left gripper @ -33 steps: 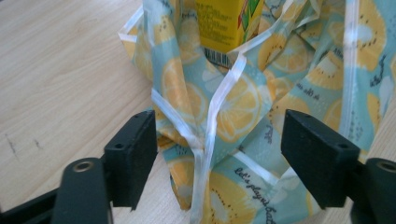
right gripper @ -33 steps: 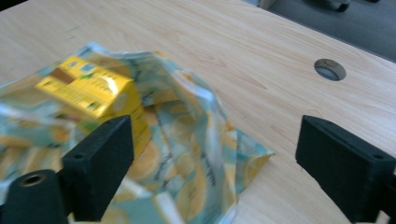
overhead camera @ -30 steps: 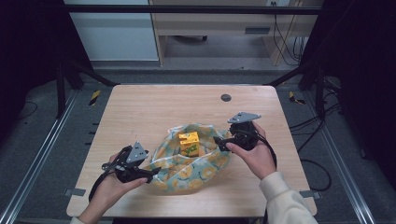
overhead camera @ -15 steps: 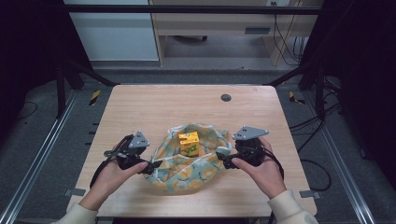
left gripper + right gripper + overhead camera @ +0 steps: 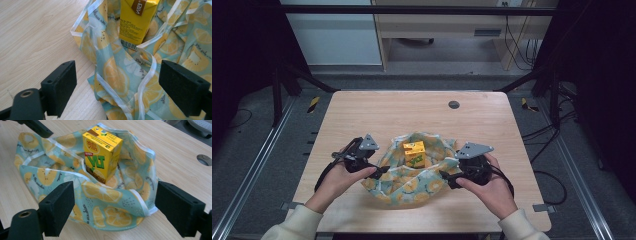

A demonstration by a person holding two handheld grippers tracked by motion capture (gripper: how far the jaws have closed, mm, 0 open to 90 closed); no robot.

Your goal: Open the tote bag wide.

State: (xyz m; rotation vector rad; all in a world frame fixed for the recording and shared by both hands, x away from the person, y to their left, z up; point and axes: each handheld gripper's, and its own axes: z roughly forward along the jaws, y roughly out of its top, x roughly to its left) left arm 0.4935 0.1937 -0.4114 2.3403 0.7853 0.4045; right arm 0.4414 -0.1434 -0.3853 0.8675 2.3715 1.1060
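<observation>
- Left tool (image 5: 379, 171), at the lower left of the high view, is standing with its jaws wide apart and gripping nothing; they have just been easing inward a little, with the cloth (image 5: 414, 177) lying loose between them and neither pad pressing on it.
- Right tool (image 5: 447, 177), at the lower right of that view, is likewise gaping and empty-handed, its jaws having just been narrowing slightly, with the cloth's near fold between them but untouched.
- Lemon-print cloth (white-edged, bunched up into a shallow nest) is lying on the worktop (image 5: 377, 112) in the lower middle of the high view, directly between the two tools.
- Yellow drink carton (image 5: 414, 153) is standing upright in the cloth's hollow, its long axis vertical, slightly above the line joining the two tools in the frame.
- In the left gripper view the carton (image 5: 135, 20) is sitting at the top centre, with the white hem (image 5: 150, 72) running down towards the gap between the jaws.
- In the right gripper view the carton (image 5: 101, 153) is rising at upper centre, and the cloth's folded edge (image 5: 140, 200) is lying low between the jaws.
- Judging by this, both tools are flanking the cloth about equally close, each facing inward at its own side, so the coming move is probably turning on each one catching the hem nearest it (left side for the left, right for the right).
</observation>
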